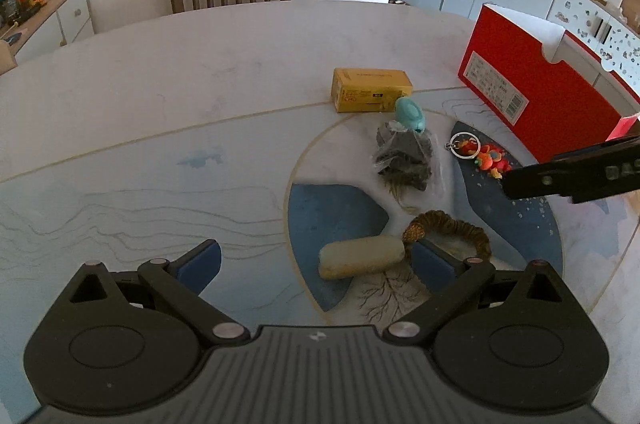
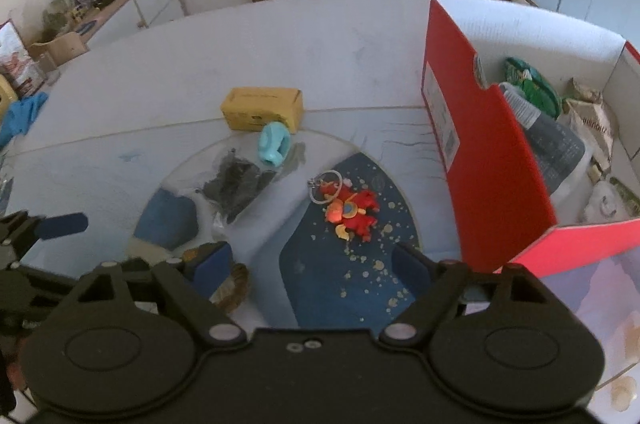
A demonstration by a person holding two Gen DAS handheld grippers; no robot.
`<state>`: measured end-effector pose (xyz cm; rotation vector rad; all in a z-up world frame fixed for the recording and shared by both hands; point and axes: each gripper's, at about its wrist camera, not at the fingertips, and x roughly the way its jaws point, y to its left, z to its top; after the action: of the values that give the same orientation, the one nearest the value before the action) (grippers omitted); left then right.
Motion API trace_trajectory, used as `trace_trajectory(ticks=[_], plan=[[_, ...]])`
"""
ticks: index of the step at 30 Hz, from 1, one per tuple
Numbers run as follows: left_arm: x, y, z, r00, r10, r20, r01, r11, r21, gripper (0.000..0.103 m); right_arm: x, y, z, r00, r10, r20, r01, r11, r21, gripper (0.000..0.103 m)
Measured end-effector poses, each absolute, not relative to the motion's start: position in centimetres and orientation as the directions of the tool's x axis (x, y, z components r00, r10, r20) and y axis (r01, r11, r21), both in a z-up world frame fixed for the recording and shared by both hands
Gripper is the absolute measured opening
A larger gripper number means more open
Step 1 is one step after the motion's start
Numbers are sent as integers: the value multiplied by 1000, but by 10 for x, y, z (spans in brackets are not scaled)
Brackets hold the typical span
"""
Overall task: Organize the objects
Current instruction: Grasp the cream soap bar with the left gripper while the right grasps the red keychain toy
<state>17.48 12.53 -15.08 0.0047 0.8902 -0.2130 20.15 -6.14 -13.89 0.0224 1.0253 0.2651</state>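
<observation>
The left gripper's fingers [image 1: 436,261] stand spread wide with nothing between the pads, and the pale oblong bar [image 1: 361,256] lies on the surface [image 1: 160,95] inside that gap, nearer the right-hand pad, with the brown fabric scrunchie [image 1: 452,230] just behind that same pad. The right gripper's fingers [image 2: 408,268] are also apart and empty, hanging over the dark blue patch of the surface with the red keychain charm [image 2: 350,212] just ahead of them. The bar looks firm and light, possibly a little slick, so a hold across its short width near the middle should keep it from pivoting. The charm seems small, lumpy and light; its metal ring would likely slip, so the padded body is the better place to pinch. The scrunchie is soft and will squash. The clear bag of dark pieces [image 1: 404,159] looks crinkly and floppy, best taken at its bunched top under the teal clip [image 1: 409,113]. The yellow carton [image 1: 372,89] is stiff and squared, easy across its narrow sides. The red box [image 2: 492,159], open-topped and already part filled, stands at the right.
</observation>
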Motion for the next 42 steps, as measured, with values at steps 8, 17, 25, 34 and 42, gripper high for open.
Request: trace_trajectory(ticks=[8,17,25,34,42], plan=[[181,121,-161,596,-203,-777,190,976,-109,102,220,-57,-158,478,191,-857,-146,980,136,74],[182,118,-165,602,-199,-773,184,977,-109,101,232,-54,-168,488,161,-858,-114,986,120,61],[177,112,-159,611,-208,-764,206,973,-101,71,237,-51,-169,503,129,-855,-115,990,82,45],[175,108,-153,594,-252,-764,218,965,-148,50,239,-54,-171,519,116,-847,-115,991,66,35],[169,114,-140,604,-277,-747,210,960,-186,50,229,-58,-166,533,133,-836,-127,989,77,35]])
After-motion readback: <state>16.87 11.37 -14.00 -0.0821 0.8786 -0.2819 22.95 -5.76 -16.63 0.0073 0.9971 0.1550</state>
